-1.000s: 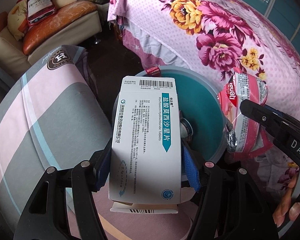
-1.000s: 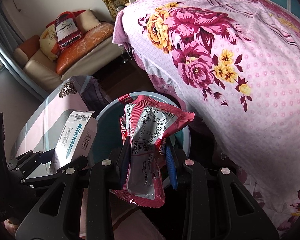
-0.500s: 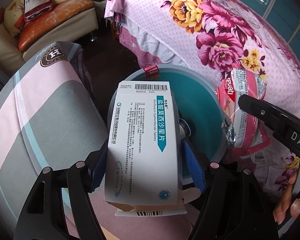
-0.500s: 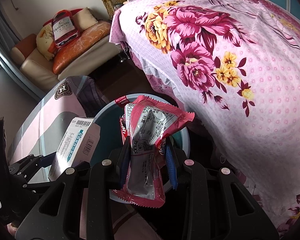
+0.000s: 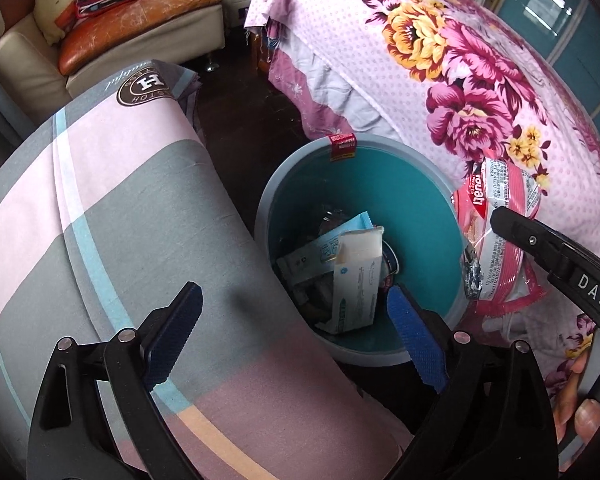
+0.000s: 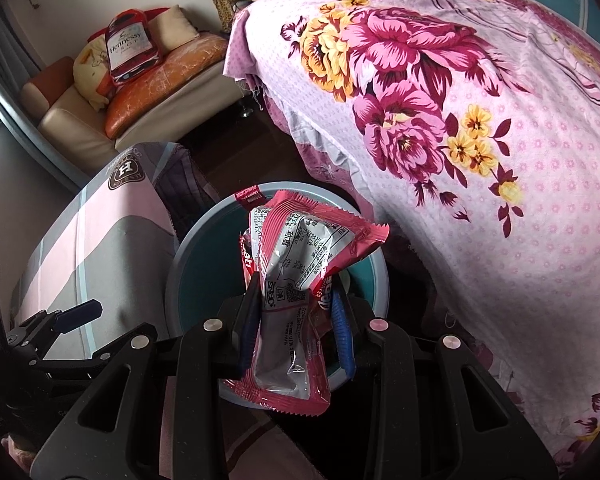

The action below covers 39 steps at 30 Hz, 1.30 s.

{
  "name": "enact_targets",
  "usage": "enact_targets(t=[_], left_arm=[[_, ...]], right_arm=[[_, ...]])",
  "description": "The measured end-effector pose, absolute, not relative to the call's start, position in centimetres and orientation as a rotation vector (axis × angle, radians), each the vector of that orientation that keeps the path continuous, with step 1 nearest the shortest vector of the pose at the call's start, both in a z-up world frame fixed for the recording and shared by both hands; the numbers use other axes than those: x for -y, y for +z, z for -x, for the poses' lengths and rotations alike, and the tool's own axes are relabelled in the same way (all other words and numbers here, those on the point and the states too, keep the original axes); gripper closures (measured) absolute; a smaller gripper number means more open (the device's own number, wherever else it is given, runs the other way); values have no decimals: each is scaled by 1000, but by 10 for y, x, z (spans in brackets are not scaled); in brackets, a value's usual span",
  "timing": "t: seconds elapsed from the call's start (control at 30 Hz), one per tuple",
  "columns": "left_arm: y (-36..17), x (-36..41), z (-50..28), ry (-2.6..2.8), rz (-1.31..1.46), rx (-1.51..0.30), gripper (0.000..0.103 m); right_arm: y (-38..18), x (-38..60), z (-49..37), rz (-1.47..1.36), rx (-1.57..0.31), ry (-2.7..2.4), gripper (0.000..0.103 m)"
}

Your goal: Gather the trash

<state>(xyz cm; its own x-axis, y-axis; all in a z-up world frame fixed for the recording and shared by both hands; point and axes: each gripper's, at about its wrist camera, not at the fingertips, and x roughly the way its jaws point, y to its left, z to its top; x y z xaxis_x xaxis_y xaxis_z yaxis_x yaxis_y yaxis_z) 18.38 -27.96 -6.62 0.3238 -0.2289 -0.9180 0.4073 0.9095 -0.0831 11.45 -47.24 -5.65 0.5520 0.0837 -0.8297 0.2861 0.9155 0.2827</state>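
My left hand-held gripper [image 5: 292, 312] is opening wide, nothing between its pads; the white medicine box [image 5: 356, 280] lies inside the teal bin [image 5: 420, 216]. My right hand-held gripper [image 6: 296, 316] pinches the red snack wrapper [image 6: 300, 264] over the bin's near rim.

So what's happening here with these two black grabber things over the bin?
A person is clearing up trash with a handheld claw in each hand. The left claw is opening with nothing between its pads; a white medicine box lies inside the teal bin below it, on top of other rubbish. The right claw is clamped on a crumpled red and silver snack wrapper, held over the bin's rim beside the flowered bedspread, not yet let go.
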Motion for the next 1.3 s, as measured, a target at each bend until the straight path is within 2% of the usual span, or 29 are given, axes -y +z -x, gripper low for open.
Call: enact_targets(t=[0.3, 0.87, 0.97, 1.2, 1.3], left_arm=[[-61, 254, -185, -362, -168, -1137, 9], [-66, 230, -189, -360, -144, -1148, 9], [-66, 228, -189, -349, -152, -1145, 9], [-66, 224, -188, -332, -145, -1151, 9], [-64, 222, -186, -313, -145, -1156, 9]], right_arm=[[-58, 456, -127, -389, -1002, -104, 71], [-63, 437, -144, -334, -1050, -119, 64], [-63, 434, -145, -326, -1053, -122, 58], [-60, 432, -143, -323, -1051, -126, 27], [-57, 432, -138, -334, -1055, -124, 25]])
